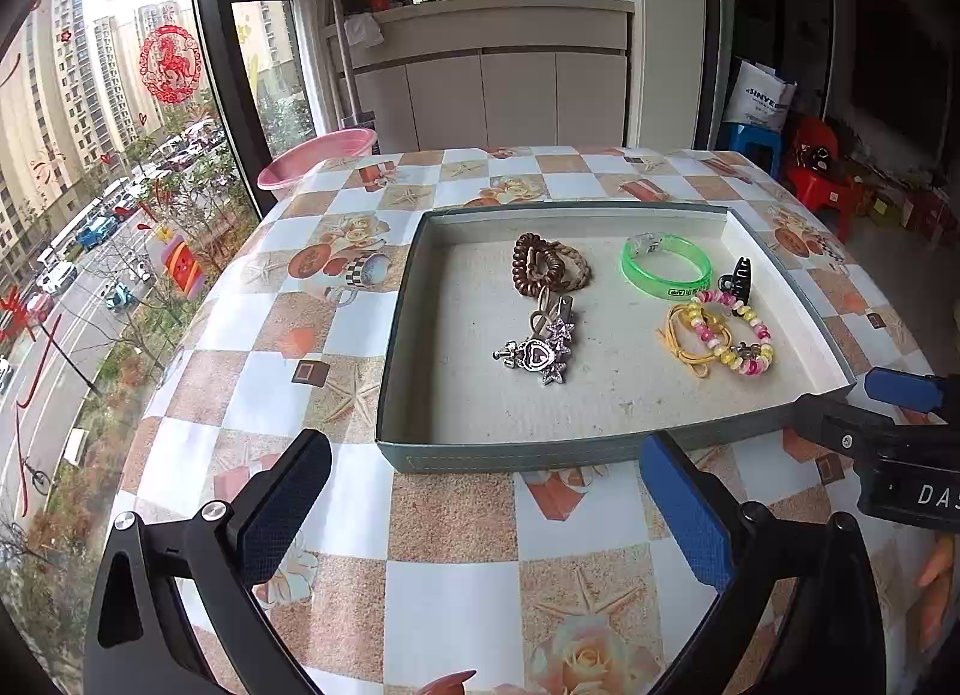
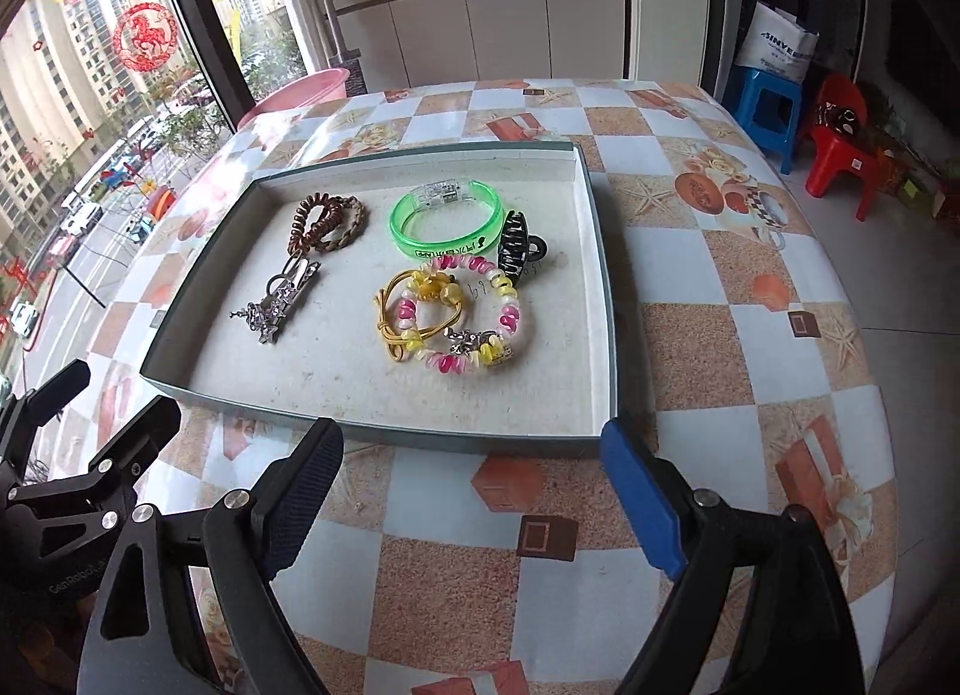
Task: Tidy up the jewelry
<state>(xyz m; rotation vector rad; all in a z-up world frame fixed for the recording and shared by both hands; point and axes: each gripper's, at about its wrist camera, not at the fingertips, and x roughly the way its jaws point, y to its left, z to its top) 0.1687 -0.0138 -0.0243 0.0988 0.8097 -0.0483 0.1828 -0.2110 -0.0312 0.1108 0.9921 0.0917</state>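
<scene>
Now: left gripper (image 1: 480, 515) and right gripper (image 2: 474, 491) jaws apart, empty, short of tray (image 2: 372, 428) | bead bracelet (image 2: 462, 323), green bangle (image 2: 447, 218), hair ties (image 2: 327, 224), clips (image 2: 279, 296) all inside | judged nearly done; only tidying may remain.

A lived-in flat, high above a city street. Shown by a checked oilcloth table (image 2: 690, 335), white kitchen cabinets (image 1: 486, 95), plastic stools (image 2: 771, 107), red window paper-cuts (image 1: 171, 65).

The tray's (image 2: 180, 395) near half lies bare; jewelry (image 2: 444, 299) crowds its far half behind low walls.
</scene>
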